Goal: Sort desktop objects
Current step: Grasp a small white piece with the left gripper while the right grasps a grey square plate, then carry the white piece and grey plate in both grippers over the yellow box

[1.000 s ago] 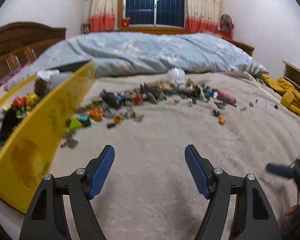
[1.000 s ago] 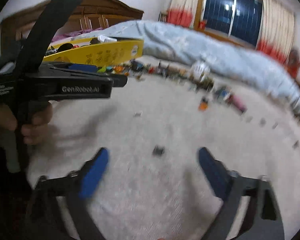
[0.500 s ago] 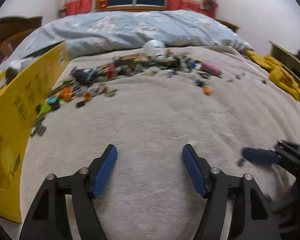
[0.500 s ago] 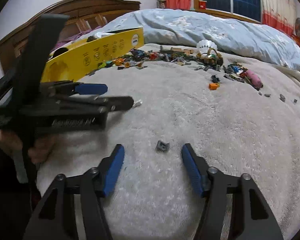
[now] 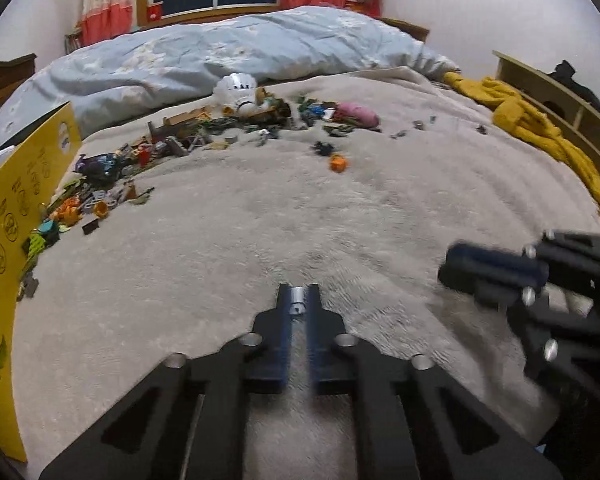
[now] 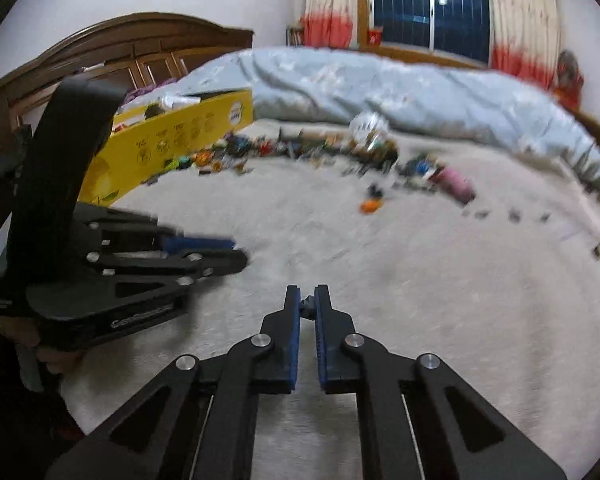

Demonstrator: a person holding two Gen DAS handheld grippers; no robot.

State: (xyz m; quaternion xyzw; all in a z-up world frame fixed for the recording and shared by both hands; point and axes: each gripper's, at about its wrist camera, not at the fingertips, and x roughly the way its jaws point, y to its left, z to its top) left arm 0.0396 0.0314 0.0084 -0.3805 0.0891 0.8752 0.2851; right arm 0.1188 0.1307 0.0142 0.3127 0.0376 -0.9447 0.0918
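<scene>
— Beige plush blanket point(image 5: 260, 240) everywhere. Where's the left gripper point(image 5: 299, 305)?

— Well short of the yellow cardboard box point(image 5: 16, 216), pinching a small silver cylinder point(image 5: 297, 298).

— Right gripper point(image 6: 307, 307)?

— Also away from the box, clamped on a tiny grey piece point(image 6: 308, 305), blurred, perhaps a brick.

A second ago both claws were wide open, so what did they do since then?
Both shut. The left gripper closed its fingers on a small silver piece. The right gripper closed on the small dark gray piece that lay on the blanket between its fingers half a second ago. The toy pile, orange piece and yellow box stayed put.
</scene>
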